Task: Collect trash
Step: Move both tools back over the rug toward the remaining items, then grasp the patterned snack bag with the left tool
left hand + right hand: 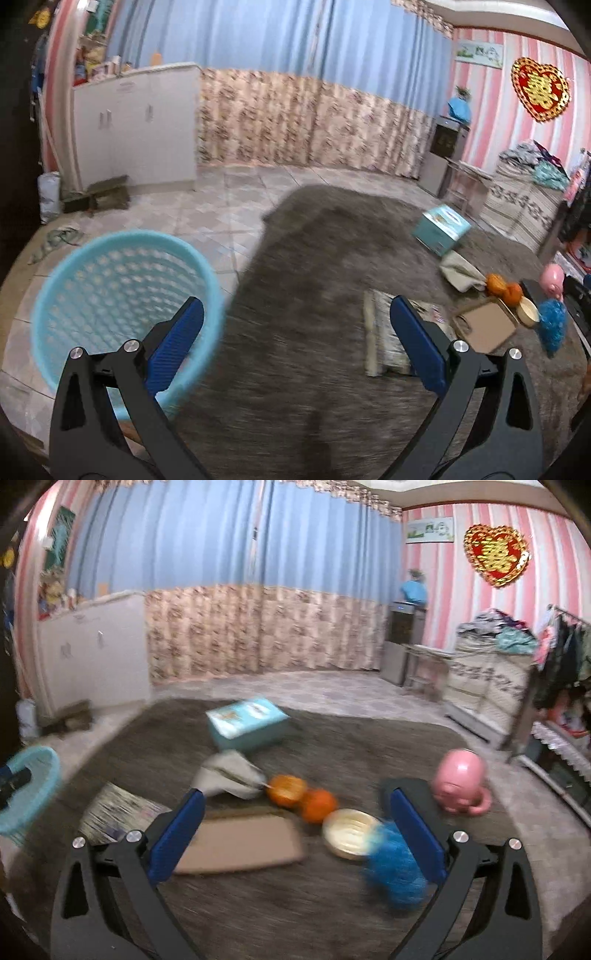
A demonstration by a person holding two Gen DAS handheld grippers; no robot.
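A light blue perforated basket point(122, 295) stands at the rug's left edge, right behind my left gripper's left finger; it also shows in the right wrist view, basket point(33, 786). My left gripper point(295, 301) is open over bare rug, holding nothing. My right gripper point(295, 794) is open wide and empty. Ahead of it lie a cardboard piece point(240, 843), two orange pieces point(286, 788), a cream round lid point(347, 832), a blue fuzzy ball point(391, 871) by its right finger, a crumpled pale wad point(229, 773) and a printed paper point(114, 812).
A grey shaggy rug point(295, 369) covers the tiled floor. On it lie a teal box point(247, 722) and a pink mug point(461, 782) on its side. White cabinets point(140, 125) stand at the far left, a clothes rack and shelves point(554, 657) on the right.
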